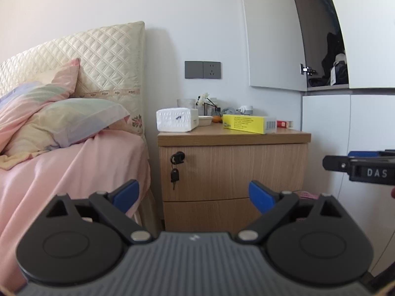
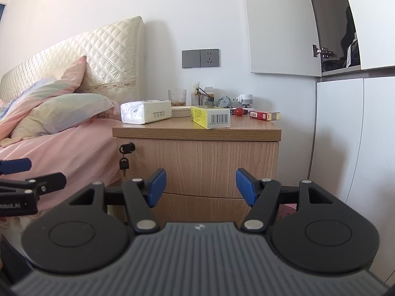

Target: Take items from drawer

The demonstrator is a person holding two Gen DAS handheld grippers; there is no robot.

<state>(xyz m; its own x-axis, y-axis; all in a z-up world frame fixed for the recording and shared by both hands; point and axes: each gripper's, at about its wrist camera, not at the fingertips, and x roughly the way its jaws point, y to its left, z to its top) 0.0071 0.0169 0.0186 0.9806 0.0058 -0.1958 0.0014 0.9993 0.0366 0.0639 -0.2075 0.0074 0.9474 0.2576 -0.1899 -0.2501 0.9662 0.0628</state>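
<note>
Left gripper (image 1: 193, 194) and right gripper (image 2: 200, 186), both spread wide and empty, face the wooden nightstand (image 2: 197, 162), its two drawers (image 2: 205, 165) closed, right of the bed (image 2: 61, 148).

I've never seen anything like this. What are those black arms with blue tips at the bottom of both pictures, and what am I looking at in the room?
Those are two hand-held grippers, one in each of a person's hands; no robot arm is involved. Each carries a wide-angle camera looking forward along its two fingers. One picture comes from the left gripper, the other from the right gripper. Both stand open and hold nothing.

Ahead is a wooden nightstand beside a bed. Its drawers are shut, and a key hangs from the lock on the upper drawer. On top lie a white tissue pack, a yellow box, a red and gold box, a glass and some small clutter. Nothing has been taken out yet.
</note>
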